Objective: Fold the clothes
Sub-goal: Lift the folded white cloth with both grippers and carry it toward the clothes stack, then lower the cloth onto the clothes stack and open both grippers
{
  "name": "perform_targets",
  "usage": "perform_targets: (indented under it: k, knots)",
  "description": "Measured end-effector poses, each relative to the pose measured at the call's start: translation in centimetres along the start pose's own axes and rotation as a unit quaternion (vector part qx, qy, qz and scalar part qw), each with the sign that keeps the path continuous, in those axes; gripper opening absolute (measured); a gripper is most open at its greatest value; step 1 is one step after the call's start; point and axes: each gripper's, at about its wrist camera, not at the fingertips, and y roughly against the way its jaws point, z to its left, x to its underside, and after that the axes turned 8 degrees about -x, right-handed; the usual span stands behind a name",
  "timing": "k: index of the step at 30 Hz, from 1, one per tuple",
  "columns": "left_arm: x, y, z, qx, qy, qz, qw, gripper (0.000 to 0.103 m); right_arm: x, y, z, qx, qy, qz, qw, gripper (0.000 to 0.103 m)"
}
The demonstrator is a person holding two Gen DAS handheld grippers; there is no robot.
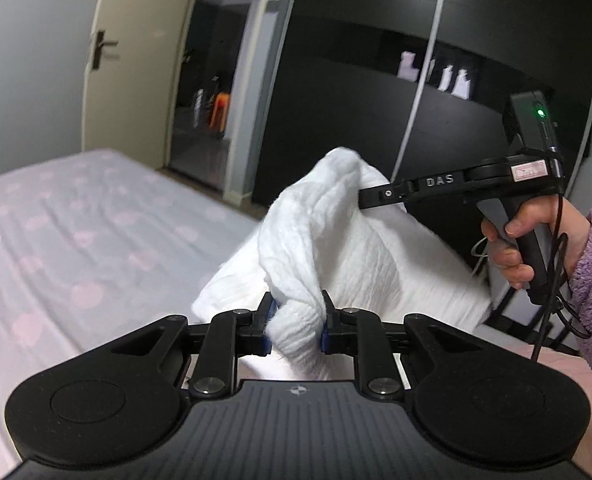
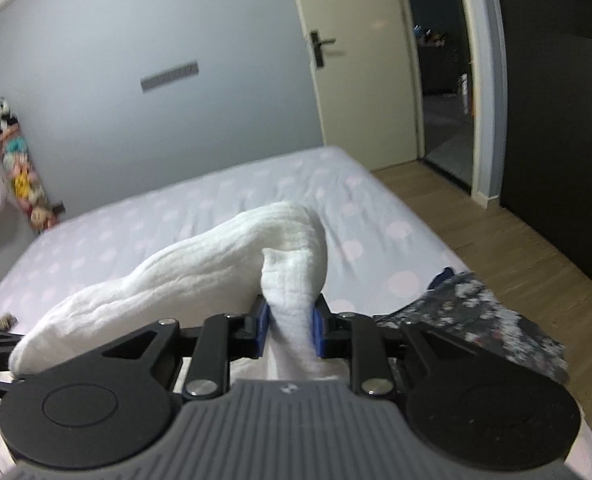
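A white ribbed knit garment [image 1: 335, 240] hangs in the air above the bed, held between both grippers. My left gripper [image 1: 297, 322] is shut on a bunched corner of it, blue pads pressing the fabric from both sides. In the left wrist view the right gripper [image 1: 365, 197] comes in from the right, held by a hand in a purple fleece sleeve, with its tip buried in the cloth. In the right wrist view my right gripper [image 2: 290, 330] is shut on another bunch of the white garment [image 2: 200, 256], which drapes off to the left.
The bed [image 1: 76, 240] has a pale lilac sheet with pink dots [image 2: 216, 200]. A dark floral garment [image 2: 475, 320] lies at the bed's right edge. Wood floor [image 2: 515, 248], an open doorway and a dark wardrobe [image 1: 455, 60] lie beyond. A patterned board [image 2: 20, 172] leans on the wall.
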Motion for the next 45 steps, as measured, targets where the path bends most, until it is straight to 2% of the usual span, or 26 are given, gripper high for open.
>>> perform_targets:
  k: [2,5,10,11,13,15,18,20,21,25,29,32,33,35,36,37,38,42,45]
  knots:
    - [1.2,1.0,0.4,-0.001,0.013,0.014,0.9998,0.018,0.6,-2.9,0.5,0.001,0.0,0.014,1.0,0.026]
    - [1.7,-0.9,2.2,0.009,0.044,0.038,0.9983,0.018,0.9,-5.2,-0.5,0.011,-0.004,0.03,0.999,0.03]
    - [3.5,-1.5,3.2,0.052,0.112,0.055,0.9907,0.025,0.6,-6.5,-1.1,0.067,0.01,0.042,0.997,0.048]
    - [3.6,-1.6,3.3,0.058,0.12,0.057,0.9894,0.026,0.5,-6.0,-1.3,0.078,0.008,0.038,0.996,0.051]
    - [3.9,-1.5,3.2,0.065,0.124,0.056,0.9886,0.041,0.9,-4.3,-1.9,0.094,0.0,0.027,0.995,0.053]
    - [4.2,-0.7,3.2,0.067,0.124,0.049,0.9888,0.048,1.4,-3.0,-2.1,0.103,-0.013,0.014,0.995,0.053]
    - [4.3,0.6,3.2,0.066,0.125,0.043,0.9891,0.05,2.3,-0.3,-2.3,0.096,-0.017,0.004,0.995,0.061]
    - [4.2,1.6,3.0,0.064,0.129,0.038,0.9889,0.05,3.3,1.7,-2.2,0.095,-0.019,-0.002,0.995,0.077]
    - [4.3,2.0,3.0,0.063,0.131,0.036,0.9887,0.05,3.8,2.5,-2.4,0.092,-0.027,-0.003,0.995,0.08]
    - [4.1,2.7,3.1,0.062,0.131,0.034,0.9889,0.05,6.7,5.4,-3.2,0.067,-0.075,-0.002,0.995,0.083]
    - [3.8,2.6,2.8,0.061,0.133,0.035,0.9887,0.049,9.7,6.3,-4.4,0.048,-0.119,0.004,0.992,0.085]
    - [3.4,2.5,2.5,0.062,0.133,0.033,0.9887,0.049,11.1,6.0,-5.6,0.019,-0.18,-0.003,0.984,0.085]
    - [3.3,2.4,2.4,0.06,0.128,0.033,0.9894,0.048,11.5,5.8,-6.1,0.009,-0.2,-0.006,0.98,0.082]
    - [2.9,2.1,2.1,0.056,0.119,0.034,0.9907,0.043,11.5,5.4,-6.0,-0.005,-0.212,-0.006,0.977,0.045]
    - [2.7,2.0,2.0,0.054,0.114,0.035,0.9914,0.038,11.2,5.2,-5.8,-0.006,-0.21,-0.004,0.978,0.043]
    - [2.6,1.8,1.9,0.056,0.112,0.036,0.9916,0.033,10.9,5.2,-5.5,-0.001,-0.198,-0.004,0.98,0.036]
    - [2.4,1.6,1.9,0.059,0.111,0.036,0.9914,0.032,10.5,5.3,-5.2,0.007,-0.182,-0.006,0.983,0.027]
    - [1.5,0.5,1.1,0.077,0.113,0.033,0.99,0.032,10.0,6.3,-5.9,0.021,-0.187,-0.033,0.982,0.026]
    - [1.4,-1.1,0.2,0.07,0.098,0.055,0.9912,0.032,10.6,5.3,-7.6,0.044,-0.21,-0.023,0.976,0.026]
